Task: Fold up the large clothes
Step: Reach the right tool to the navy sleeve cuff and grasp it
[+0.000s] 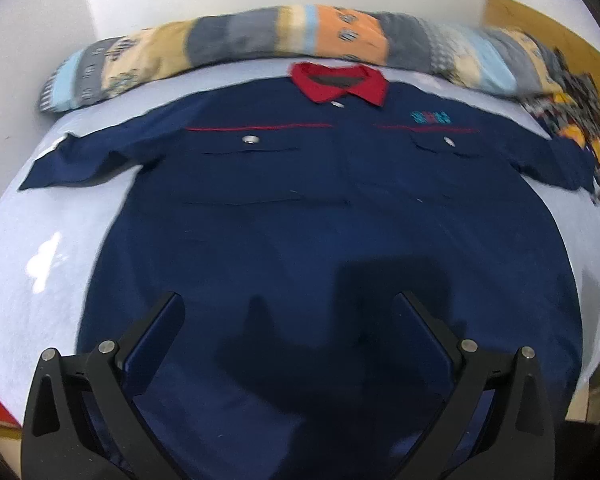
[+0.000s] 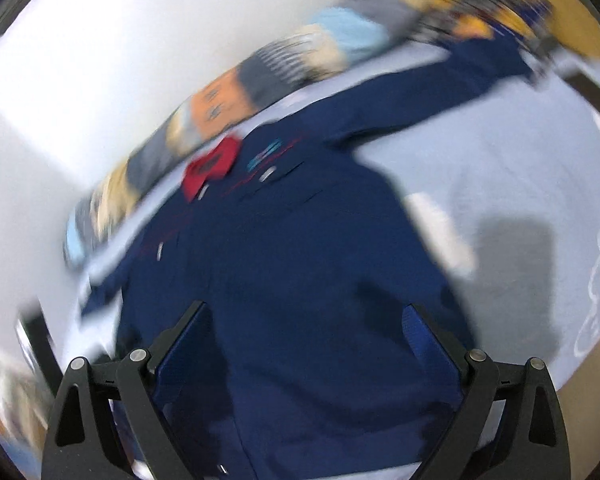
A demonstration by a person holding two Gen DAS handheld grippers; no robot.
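A navy short-sleeved shirt (image 1: 320,208) with a red collar (image 1: 340,82) lies spread flat, front up, on a pale blue bed sheet (image 1: 48,248). Its sleeves stretch out to both sides. My left gripper (image 1: 288,304) hovers open above the shirt's lower part, nothing between its fingers. In the blurred, tilted right wrist view the same shirt (image 2: 292,264) fills the middle, its collar (image 2: 212,168) up and left. My right gripper (image 2: 306,314) is open over the shirt's lower right part and holds nothing.
A rolled patchwork blanket (image 1: 260,40) lies along the head of the bed beyond the collar. Patterned dark and yellow cloth (image 1: 576,100) is piled at the far right corner by a wooden headboard (image 1: 540,28). White wall behind. Bare sheet (image 2: 500,184) lies right of the shirt.
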